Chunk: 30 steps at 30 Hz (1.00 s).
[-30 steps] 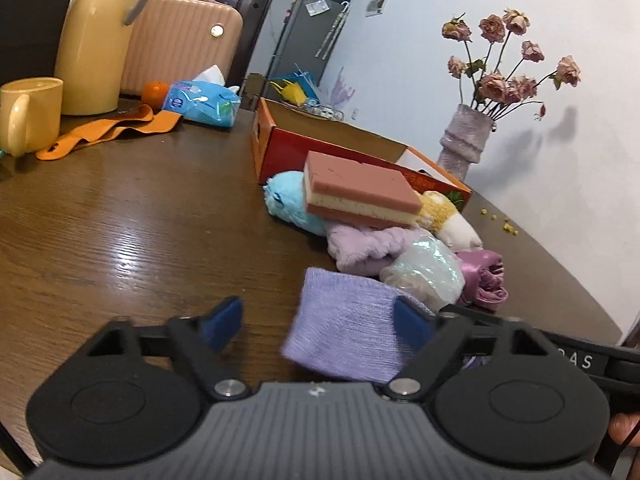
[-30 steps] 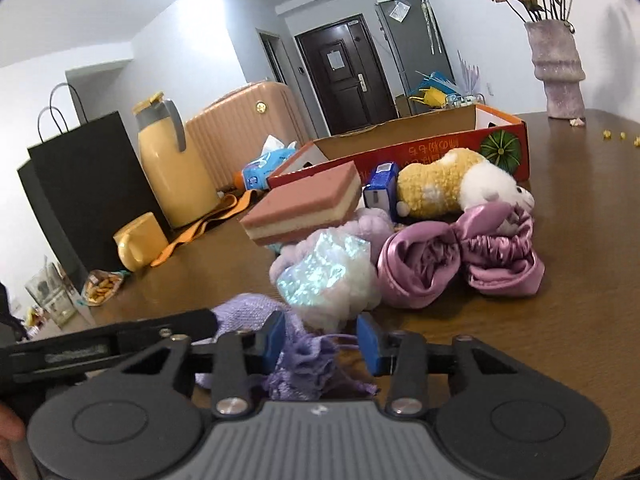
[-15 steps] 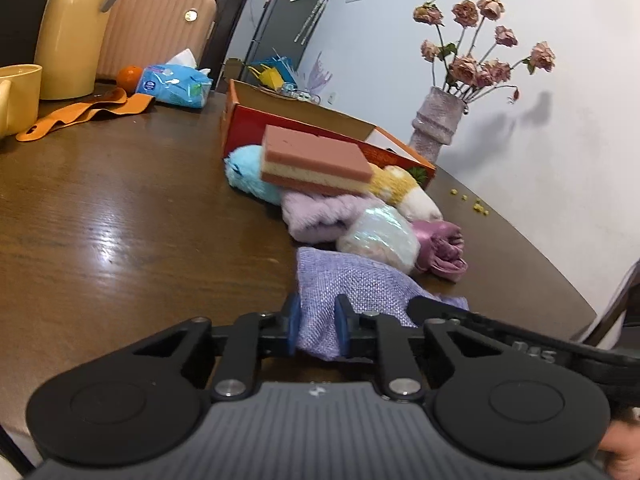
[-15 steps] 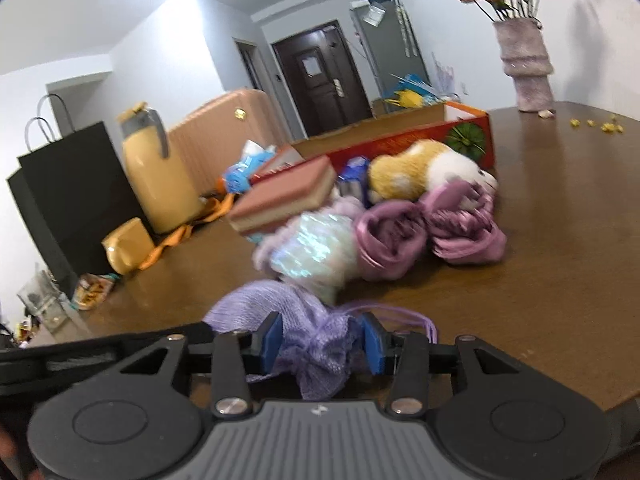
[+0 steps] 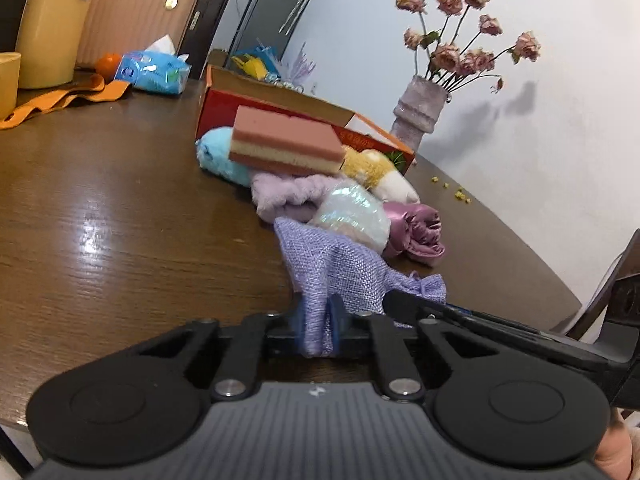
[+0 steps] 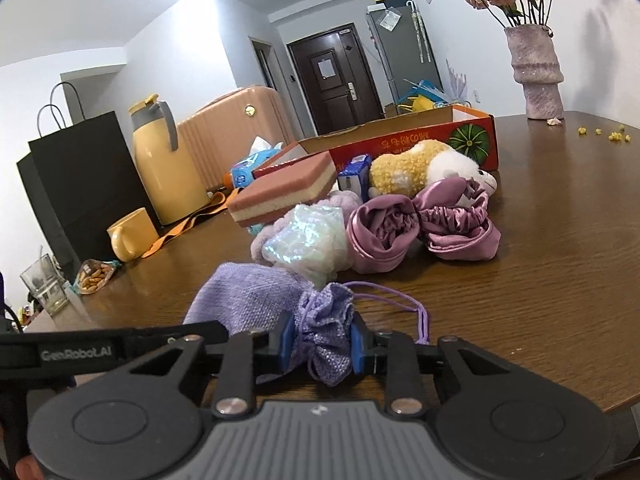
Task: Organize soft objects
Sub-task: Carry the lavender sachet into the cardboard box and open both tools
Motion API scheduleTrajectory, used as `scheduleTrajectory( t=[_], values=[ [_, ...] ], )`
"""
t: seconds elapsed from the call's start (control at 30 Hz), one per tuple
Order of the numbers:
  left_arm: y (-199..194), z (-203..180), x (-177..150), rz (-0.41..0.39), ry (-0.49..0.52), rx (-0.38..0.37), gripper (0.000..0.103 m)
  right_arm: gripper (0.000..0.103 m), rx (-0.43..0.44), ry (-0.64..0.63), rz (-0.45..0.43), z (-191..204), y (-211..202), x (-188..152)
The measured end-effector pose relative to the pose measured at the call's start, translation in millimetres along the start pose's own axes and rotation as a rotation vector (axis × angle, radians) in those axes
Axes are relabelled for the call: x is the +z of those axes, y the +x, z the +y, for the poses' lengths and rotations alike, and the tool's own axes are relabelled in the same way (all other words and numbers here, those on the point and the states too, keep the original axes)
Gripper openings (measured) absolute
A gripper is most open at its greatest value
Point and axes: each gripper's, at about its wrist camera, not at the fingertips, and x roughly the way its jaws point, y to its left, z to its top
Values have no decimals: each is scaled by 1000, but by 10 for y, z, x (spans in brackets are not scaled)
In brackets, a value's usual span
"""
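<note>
A lilac woven drawstring pouch [image 5: 340, 268] lies on the brown table near its front edge. My left gripper [image 5: 318, 322] is shut on the pouch's flat end. My right gripper [image 6: 322, 340] has its jaws closing, with both blue pads against the pouch's gathered mouth [image 6: 326, 320]. Behind the pouch is a pile: a pink and cream sponge [image 5: 286, 144], a blue plush [image 5: 218, 156], a fluffy lilac item [image 5: 288, 196], an iridescent puff [image 6: 308, 236], pink satin scrunchies [image 6: 424, 220] and a yellow and white plush [image 6: 420, 164]. A red cardboard box [image 6: 400, 140] stands open behind them.
A vase of dried roses [image 6: 538, 76] stands at the far right. On the left are a yellow jug [image 6: 160, 168], a yellow mug [image 6: 128, 236], an orange strap [image 5: 60, 96], a tissue pack [image 5: 154, 72] and a snack bag [image 6: 94, 276]. The table edge runs just below both grippers.
My left gripper went from wide open around the pouch to shut on its flat end. My right gripper's pads drew in on the gathered mouth. The pouch now stretches between the two grippers.
</note>
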Motion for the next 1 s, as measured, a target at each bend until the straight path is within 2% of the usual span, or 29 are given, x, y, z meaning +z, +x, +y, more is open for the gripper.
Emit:
scheduleTrajectory(
  t=[0.07,0.13,0.23,0.33,0.43,0.5,0.57,0.6,0.7,0.8,0.87,0.9,0.93,0.97,1.0],
  values=[
    [-101,-49,54,-28,14,-23,9,26,36,-10,-17,13,-83,50],
    [-203,-113,155,-64,53,-49,9,26,50,-67,-77,74,-217,125],
    [-252,-204,458,-107,86,-80,9,26,62,-121,-157,129,-329,372],
    [-83,-207,946,-139,98,-98,9,26,91,-132,-186,64,-199,863],
    [318,-135,1610,-156,92,-89,8,26,111,-136,-175,-76,233,1578],
    [750,-38,2100,-127,94,-45,9,26,105,-147,-102,-174,749,2113],
    [1223,135,2521,-84,55,25,8,26,98,-147,-15,-280,1346,2567],
    [1450,219,2683,-58,53,41,9,26,84,-140,32,-332,1637,2743],
    [2103,501,2999,7,50,106,9,26,17,-226,170,-366,2496,3114],
    [2625,715,3068,99,71,198,10,26,1,-228,299,-447,3241,3258],
    [2848,829,3049,168,65,222,11,29,7,-179,371,-548,3606,3272],
    [2874,881,3007,172,61,219,14,30,7,-145,391,-603,3726,3270],
    [2899,914,2977,165,72,226,24,33,-7,-123,416,-636,3818,3256],
    [2901,934,2954,156,90,232,23,40,-17,-115,432,-647,3865,3232],
    [2888,945,2962,148,96,224,32,46,-12,-119,438,-649,3895,3205]
  ],
)
